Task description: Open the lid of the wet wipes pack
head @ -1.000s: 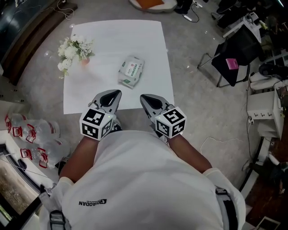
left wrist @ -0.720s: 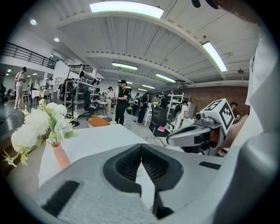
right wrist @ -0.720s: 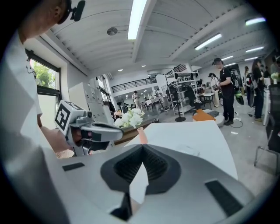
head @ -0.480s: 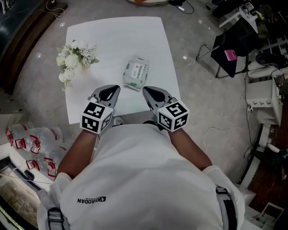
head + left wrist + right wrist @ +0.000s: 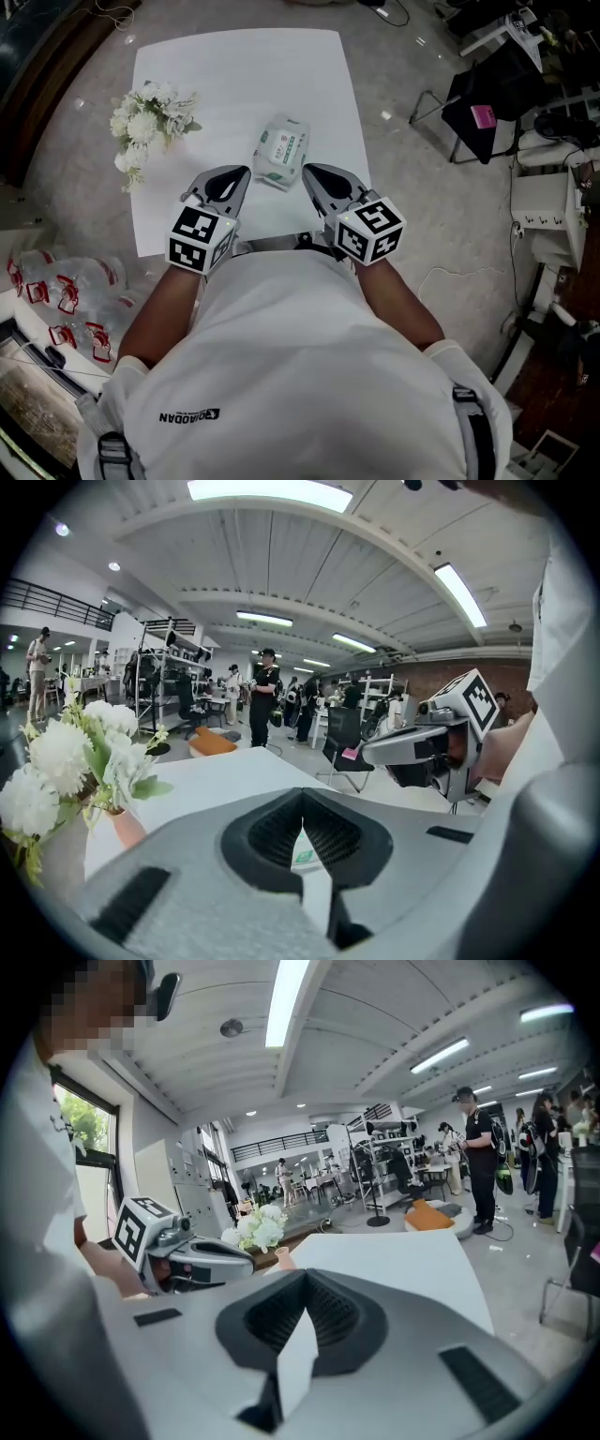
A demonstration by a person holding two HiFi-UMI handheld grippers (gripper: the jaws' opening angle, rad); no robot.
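1. the left hand-held gripper point(image 5: 244, 172) and right hand-held gripper point(image 5: 308, 170), both shut and empty, have moved nearer the wet wipes pack point(image 5: 282, 151).
2. the pack lies on the desk point(image 5: 234, 75) at 12 o'clock, just beyond their tips. its lid looks unopened, so the reach seems almost done.

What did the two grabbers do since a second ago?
Both grey grippers, left and right, moved forward over the white table. Their tips now flank the near end of the green-and-white wet wipes pack. Nothing was grabbed: both pairs of jaws are shut and empty. The pack, lid closed, and the white flower bunch stayed put.
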